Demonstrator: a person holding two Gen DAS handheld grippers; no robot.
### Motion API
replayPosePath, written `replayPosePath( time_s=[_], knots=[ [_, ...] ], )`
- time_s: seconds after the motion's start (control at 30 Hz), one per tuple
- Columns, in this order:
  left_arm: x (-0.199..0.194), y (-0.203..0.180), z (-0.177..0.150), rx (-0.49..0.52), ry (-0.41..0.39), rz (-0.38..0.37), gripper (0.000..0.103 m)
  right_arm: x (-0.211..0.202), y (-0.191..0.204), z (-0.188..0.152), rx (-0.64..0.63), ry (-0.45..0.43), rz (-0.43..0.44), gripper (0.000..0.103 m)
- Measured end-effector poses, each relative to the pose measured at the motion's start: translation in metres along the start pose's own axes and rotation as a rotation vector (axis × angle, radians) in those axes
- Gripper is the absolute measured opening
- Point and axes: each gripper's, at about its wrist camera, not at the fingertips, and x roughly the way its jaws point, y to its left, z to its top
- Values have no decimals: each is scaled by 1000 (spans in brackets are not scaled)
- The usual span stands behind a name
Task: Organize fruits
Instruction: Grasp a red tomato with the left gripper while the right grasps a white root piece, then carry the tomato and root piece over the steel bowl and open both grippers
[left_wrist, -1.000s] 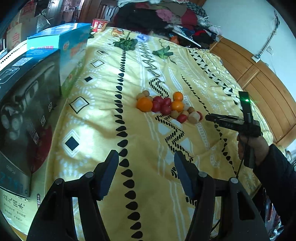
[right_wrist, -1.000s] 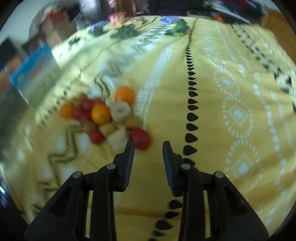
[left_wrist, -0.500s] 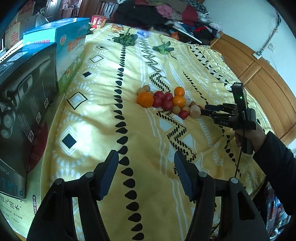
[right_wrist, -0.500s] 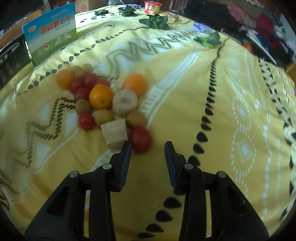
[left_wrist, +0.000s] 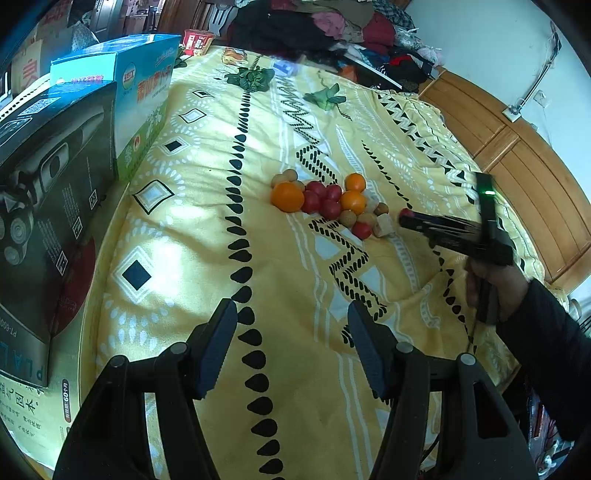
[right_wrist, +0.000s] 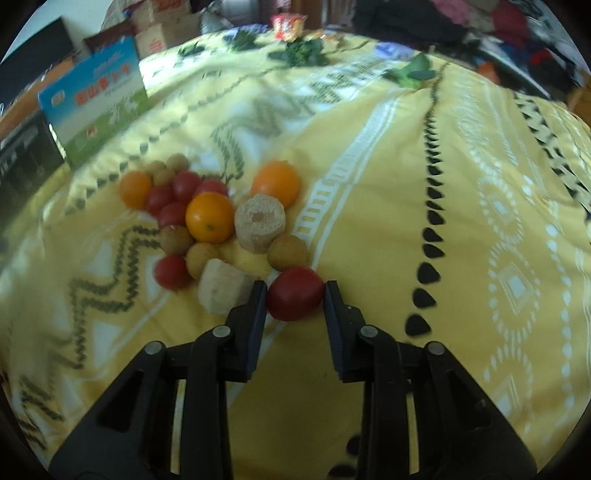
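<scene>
Right gripper (right_wrist: 295, 291) pushes forward since earlier frame, jaws just closing; red tomato (right_wrist: 294, 293) now sits between fingertips, pads touching both its sides. Tomato lies on yellow bedspread (right_wrist: 480, 221) at near edge of fruit pile (right_wrist: 210, 218), pale chunk (right_wrist: 221, 286) just left of left finger. Left gripper (left_wrist: 288, 343) hangs back, jaws apart, empty. Step in hand: first pick. Next, likely: firm squeeze, lift clear without nudging chunk.
</scene>
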Motion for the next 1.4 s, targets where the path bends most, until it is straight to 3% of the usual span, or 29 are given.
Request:
replayPosePath(
  time_s=[0.13,0.27,0.37,0.5,0.53,0.67,0.73,0.83,0.97,1.23,1.27,1.4],
  knots=[
    [0,2,-4,-14,-4,-8,64,-39,44,-14,50,-69,131,32],
    [0,2,-7,-17,-1,-8,64,-30,108,-38,5,-19,245,32],
    [-4,4,-9,-20,-6,-4,64,-12,141,-50,-27,26,267,32],
    [-8,7,-11,-23,-12,-2,64,0,151,-56,-37,85,260,37],
    [-8,7,-11,-22,-12,-2,64,-5,150,-54,-42,77,265,44],
    [-5,8,-11,-28,-8,-9,64,-53,131,-44,-21,-36,252,69],
    [-3,6,-12,-25,-3,-14,64,-65,111,-36,16,-92,199,71],
    [0,2,-14,-13,6,-20,64,-46,78,-23,82,-86,64,70],
    [3,-5,-15,8,19,-27,64,-8,50,-9,122,-37,-4,65],
    [21,-31,-13,76,57,-94,62,29,32,-7,159,62,-4,40],
    [26,-35,-12,85,65,-109,62,27,30,-9,166,51,-7,34],
    [47,-51,-10,120,95,-140,53,-3,30,-17,218,-33,-1,35]
  ],
)
